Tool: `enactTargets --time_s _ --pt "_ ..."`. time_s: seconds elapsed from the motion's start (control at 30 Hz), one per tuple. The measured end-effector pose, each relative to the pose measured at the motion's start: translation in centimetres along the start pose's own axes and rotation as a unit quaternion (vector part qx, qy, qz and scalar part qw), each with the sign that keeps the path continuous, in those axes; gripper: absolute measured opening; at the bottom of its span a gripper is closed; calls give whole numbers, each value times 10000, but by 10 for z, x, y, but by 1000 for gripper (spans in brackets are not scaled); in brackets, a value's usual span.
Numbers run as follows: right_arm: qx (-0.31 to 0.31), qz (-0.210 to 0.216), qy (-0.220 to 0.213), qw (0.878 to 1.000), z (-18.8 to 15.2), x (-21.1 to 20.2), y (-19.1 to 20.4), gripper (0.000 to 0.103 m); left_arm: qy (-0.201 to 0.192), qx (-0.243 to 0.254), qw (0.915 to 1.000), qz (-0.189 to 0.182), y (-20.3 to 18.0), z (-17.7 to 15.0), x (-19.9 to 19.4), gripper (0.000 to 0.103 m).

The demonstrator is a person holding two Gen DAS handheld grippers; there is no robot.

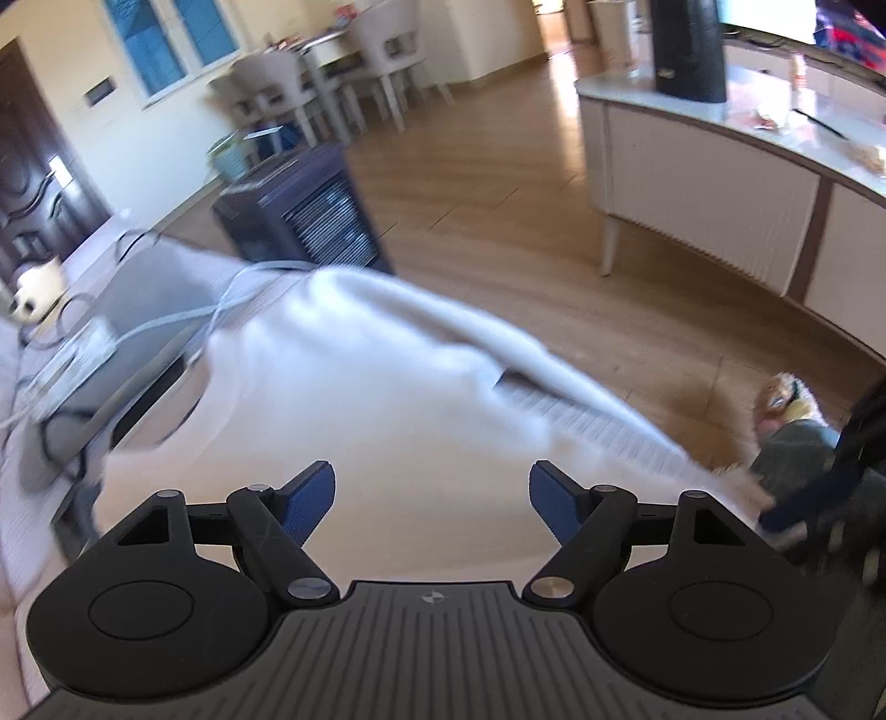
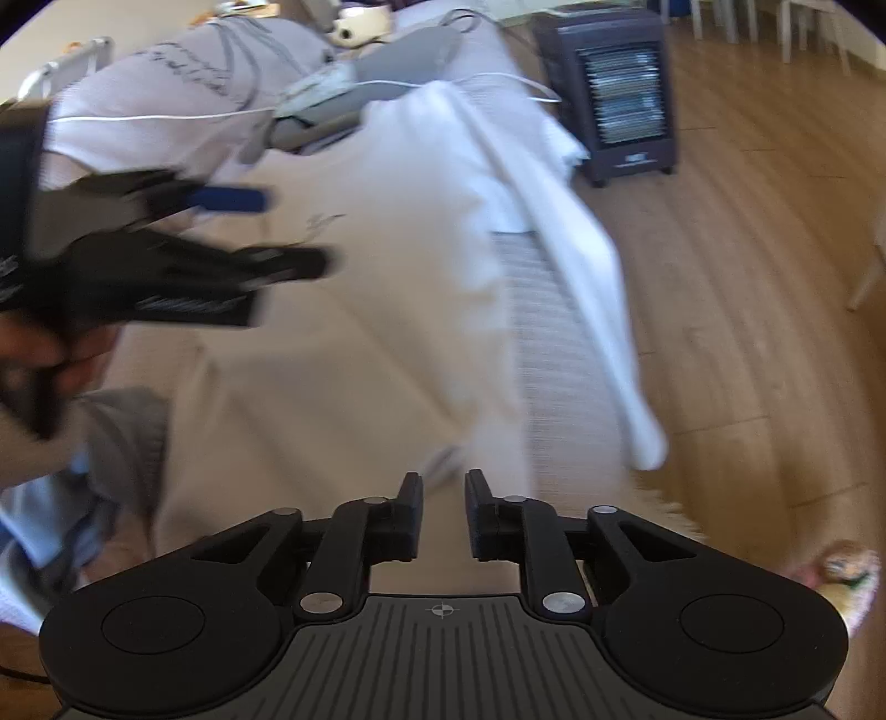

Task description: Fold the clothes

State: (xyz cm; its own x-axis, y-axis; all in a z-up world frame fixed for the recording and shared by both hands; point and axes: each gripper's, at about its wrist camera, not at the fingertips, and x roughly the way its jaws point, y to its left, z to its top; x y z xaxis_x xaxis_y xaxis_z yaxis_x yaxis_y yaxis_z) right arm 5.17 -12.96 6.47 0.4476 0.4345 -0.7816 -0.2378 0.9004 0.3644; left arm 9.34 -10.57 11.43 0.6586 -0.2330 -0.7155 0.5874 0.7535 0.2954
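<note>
The left hand-held gripper point(image 1: 432, 501) has its blue-padded fingers point(image 1: 310, 501) far apart, and nothing is between them; it hangs over the pale cloth and points downward at a slant. The right hand-held gripper point(image 2: 443, 512) has its black fingers point(image 2: 410, 515) close to each other with a narrow gap, and the pads do not press on anything; only the cloth surface shows through the gap below.

The white garment point(image 2: 498, 221) lies spread on a sofa point(image 2: 548, 343), which has a light cover and a ribbed front edge. One long part of the garment, perhaps a sleeve, hangs over the front edge of the sofa toward the floor. The fabric looks soft and thick, with some loose folds; the pictures are blurred, so fine details I cannot tell.

Further along the sofa lie a grey cushion point(image 2: 410, 52) and white cables point(image 1: 166, 327). Beside the sofa stands a dark heater point(image 2: 620, 94) on the wooden floor point(image 1: 526, 221). A white low cabinet point(image 1: 720, 188) is across the room, and dining chairs point(image 1: 332, 83) stand near a window.

In the right wrist view, the left hand-held gripper comes in from the left side, held by a hand point(image 2: 50, 343) over the sofa.
</note>
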Motion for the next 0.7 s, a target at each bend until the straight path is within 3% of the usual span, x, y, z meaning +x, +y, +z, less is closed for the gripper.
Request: enactTargets --time_s 0.13,0.23,0.37,0.5,0.63,0.7 --pt "-254 104 7 9996 -4 13 15 26 -145 601 9981 -10 -23 18 11 76" --pt "-326 145 7 9994 -6 21 18 26 -211 1315 9911 -19 -51 36 25 77" --pt "-280 245 37 9993 -10 27 13 26 -99 2551 9668 91 -94 49 62 73" --pt "27 413 -31 9991 -11 25 -1 26 148 3303 9437 -89 -124 54 98 49" --pt "334 625 -66 9975 -8 24 -18 26 550 3964 9163 -158 -141 49 126 58" --pt "386 663 -69 9970 -7 24 -23 26 675 4076 9103 -258 -142 48 129 65"
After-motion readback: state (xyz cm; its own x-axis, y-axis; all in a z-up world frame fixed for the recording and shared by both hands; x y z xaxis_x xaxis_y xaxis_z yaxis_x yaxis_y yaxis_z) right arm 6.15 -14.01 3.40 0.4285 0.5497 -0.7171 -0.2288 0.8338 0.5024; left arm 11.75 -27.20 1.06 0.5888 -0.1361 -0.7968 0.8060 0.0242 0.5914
